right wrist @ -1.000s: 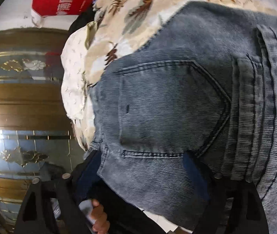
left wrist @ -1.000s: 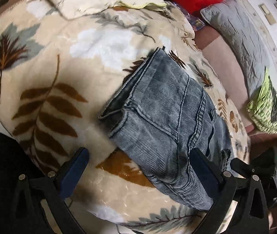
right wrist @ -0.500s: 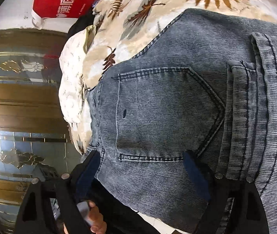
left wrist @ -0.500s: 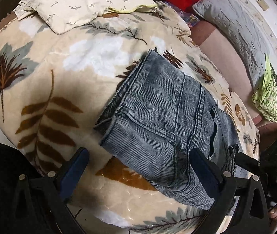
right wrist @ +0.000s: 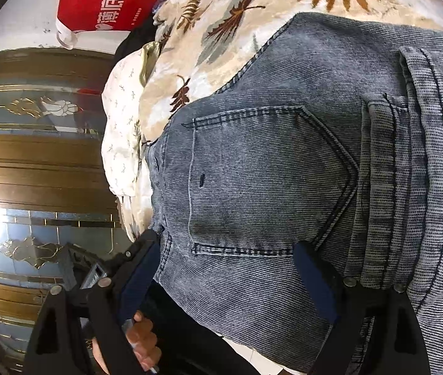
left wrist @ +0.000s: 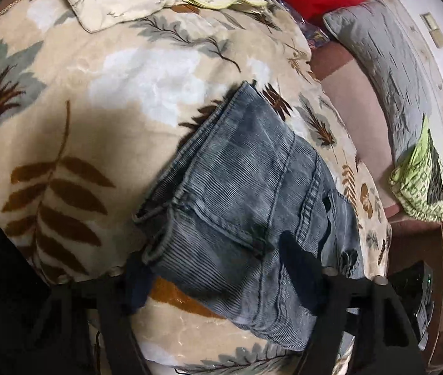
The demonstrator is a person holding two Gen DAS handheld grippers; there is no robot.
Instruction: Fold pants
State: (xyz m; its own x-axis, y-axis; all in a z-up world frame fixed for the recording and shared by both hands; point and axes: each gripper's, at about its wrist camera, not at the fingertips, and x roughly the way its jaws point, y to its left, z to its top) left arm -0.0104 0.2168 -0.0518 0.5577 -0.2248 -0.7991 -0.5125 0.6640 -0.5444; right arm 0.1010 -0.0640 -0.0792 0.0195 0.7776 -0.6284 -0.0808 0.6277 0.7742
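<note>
- The pants are lying folded small on the leaf-print blanket, centre to lower right of the left wrist view.
- The left gripper is closing its fingers around the near edge; the pads are not yet pressing.
- The right gripper is hovering wide over the back pocket, holding nothing.
- Likely a final fold; next calls for pinching all layers together.
- No containers are showing, bar a red bag at the upper left of the right wrist view, its contents hidden.
</note>
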